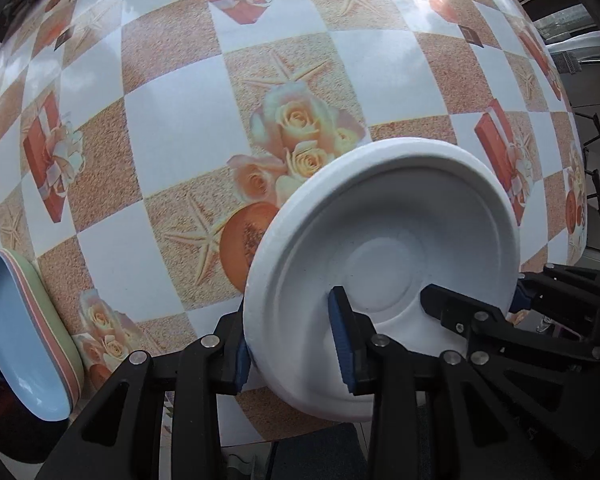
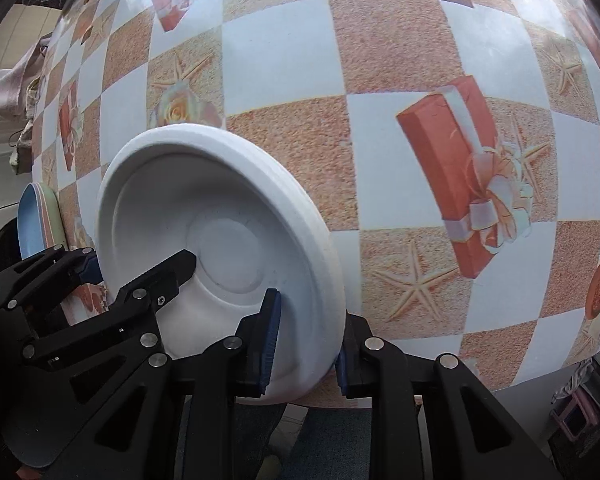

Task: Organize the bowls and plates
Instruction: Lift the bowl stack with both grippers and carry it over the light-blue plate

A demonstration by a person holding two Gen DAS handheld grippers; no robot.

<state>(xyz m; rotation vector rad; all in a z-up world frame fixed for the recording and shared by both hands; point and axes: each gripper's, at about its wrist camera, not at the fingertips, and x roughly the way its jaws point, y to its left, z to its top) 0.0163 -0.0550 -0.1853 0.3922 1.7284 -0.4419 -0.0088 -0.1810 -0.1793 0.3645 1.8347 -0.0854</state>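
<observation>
A white bowl (image 1: 384, 216), apparently the top of a nested stack judging by its layered rim, sits near the table's front edge. My left gripper (image 1: 292, 352) is shut on its left wall, one blue pad outside and one inside. My right gripper (image 1: 476, 300) clamps the opposite wall. In the right wrist view the same bowl (image 2: 220, 208) fills the left half, with my right gripper (image 2: 306, 352) shut on its right wall and my left gripper (image 2: 140, 264) on the far side. A stack of plates (image 1: 20, 328) with a blue one on top lies to the left, also visible as the plates (image 2: 36, 216).
The table wears a checked cloth (image 1: 172, 120) printed with roses, starfish and red gift boxes. Its front edge runs just below the bowl. A person's legs (image 2: 320, 440) show under the edge. Chairs and clutter stand beyond the table's right side.
</observation>
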